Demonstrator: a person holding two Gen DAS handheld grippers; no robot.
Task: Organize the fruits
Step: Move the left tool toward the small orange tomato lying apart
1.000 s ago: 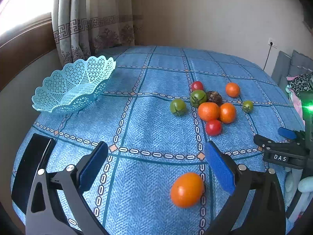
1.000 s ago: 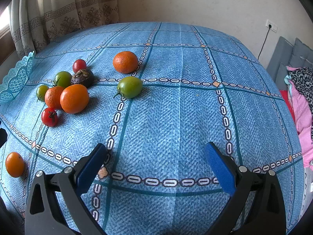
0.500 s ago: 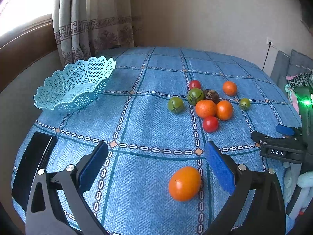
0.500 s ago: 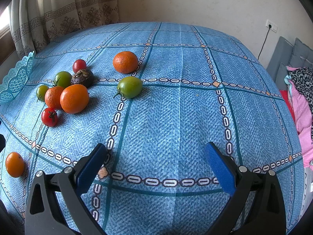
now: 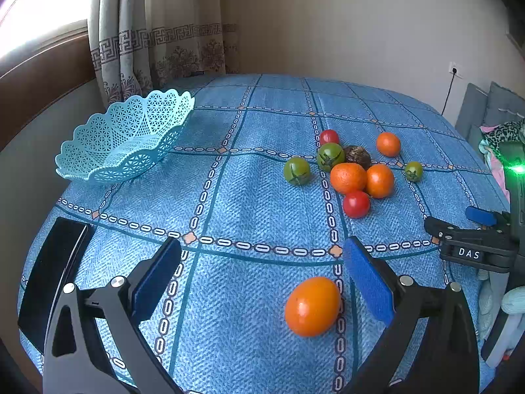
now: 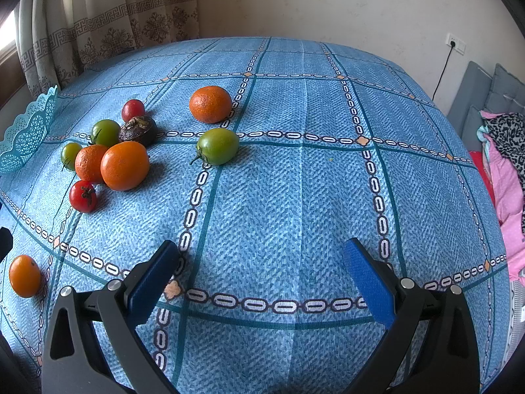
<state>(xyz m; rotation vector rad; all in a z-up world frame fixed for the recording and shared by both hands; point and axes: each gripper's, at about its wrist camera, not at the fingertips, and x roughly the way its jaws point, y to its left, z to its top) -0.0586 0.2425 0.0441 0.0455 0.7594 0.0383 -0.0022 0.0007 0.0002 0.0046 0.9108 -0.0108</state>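
My left gripper (image 5: 262,262) is open low over the blue tablecloth, and an orange tomato (image 5: 311,305) lies loose between its fingers, nearer the right pad. A cluster of fruit (image 5: 347,177) sits farther out: oranges, red and green tomatoes, and a dark brown fruit. An empty light-blue lattice basket (image 5: 124,138) stands at the far left. In the right wrist view my right gripper (image 6: 262,269) is open over bare cloth, with the same cluster (image 6: 124,164) at the left, a green tomato (image 6: 218,146), an orange (image 6: 210,103), and the orange tomato (image 6: 24,275) at the left edge.
A black flat object (image 5: 52,272) lies at the table's near-left edge. My right gripper (image 5: 472,246) shows at the right in the left wrist view. Curtains and a window are behind the basket. Grey cushions and pink clothing (image 6: 505,170) lie off the right edge.
The left wrist view has tilted up slightly and pulled back a little; the fruit cluster sits a bit lower and nearer the centre. The right gripper has not moved. Both stay open.
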